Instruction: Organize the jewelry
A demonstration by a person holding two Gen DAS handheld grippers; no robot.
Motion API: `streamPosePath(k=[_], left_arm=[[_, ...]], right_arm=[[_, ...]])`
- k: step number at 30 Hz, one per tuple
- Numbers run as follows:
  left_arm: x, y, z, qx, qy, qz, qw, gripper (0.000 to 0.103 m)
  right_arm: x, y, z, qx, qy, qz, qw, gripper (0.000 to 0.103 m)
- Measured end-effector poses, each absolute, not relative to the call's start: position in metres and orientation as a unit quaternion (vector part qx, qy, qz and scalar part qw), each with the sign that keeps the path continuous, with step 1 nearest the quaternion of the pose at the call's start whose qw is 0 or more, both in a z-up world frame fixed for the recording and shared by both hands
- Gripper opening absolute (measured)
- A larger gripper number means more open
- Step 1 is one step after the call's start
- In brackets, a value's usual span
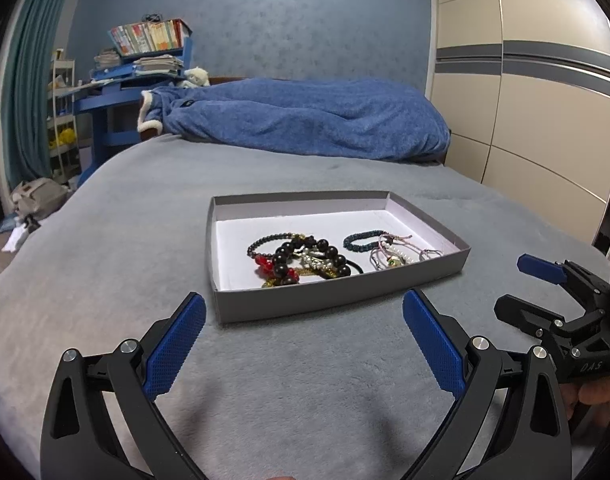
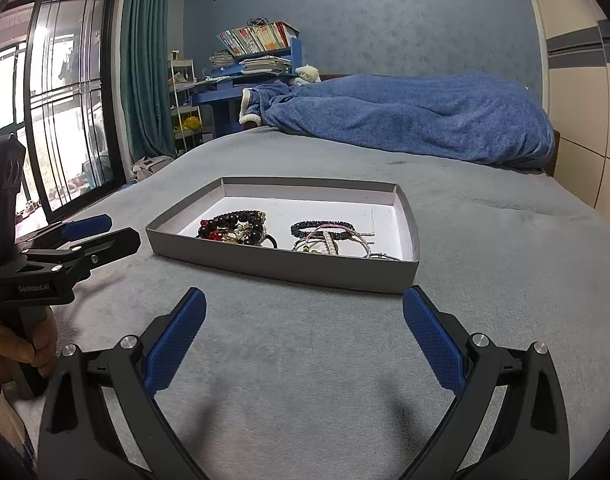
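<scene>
A shallow grey cardboard tray (image 1: 337, 296) (image 2: 289, 266) with a white inside lies on the grey bedspread. It holds a pile of dark bead bracelets (image 1: 305, 258) (image 2: 235, 226) with red and gold pieces on its left side. A dark braided bracelet (image 1: 361, 240) (image 2: 323, 229) and thin pink cord and pearl bracelets (image 1: 397, 254) (image 2: 337, 244) lie on its right side. My left gripper (image 1: 303, 338) (image 2: 105, 230) is open and empty, just short of the tray's near wall. My right gripper (image 2: 304, 336) (image 1: 513, 288) is open and empty too, in front of the tray's near right corner.
A grey bedspread (image 1: 105, 240) covers the bed, with a crumpled blue blanket (image 1: 305, 120) at its far end. A blue desk with books (image 1: 145, 52) stands back left, a wardrobe (image 1: 525, 120) on the right, a window (image 2: 57, 100) and teal curtain (image 2: 145, 60) on the left.
</scene>
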State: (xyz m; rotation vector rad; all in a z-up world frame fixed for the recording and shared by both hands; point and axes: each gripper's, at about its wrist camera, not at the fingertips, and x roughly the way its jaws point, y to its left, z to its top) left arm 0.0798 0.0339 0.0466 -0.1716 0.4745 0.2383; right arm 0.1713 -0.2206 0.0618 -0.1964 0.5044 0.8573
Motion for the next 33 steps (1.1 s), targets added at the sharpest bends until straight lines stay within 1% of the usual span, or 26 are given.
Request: streamPosePath(k=[33], left_arm=[[0.0777, 0.0354, 0.0468, -0.088, 0.237, 0.117, 0.960, 0.098]], right_arm=[[0.1800, -0.2283, 0.0611, -0.065, 0.248, 0.412, 0.875, 0.097]])
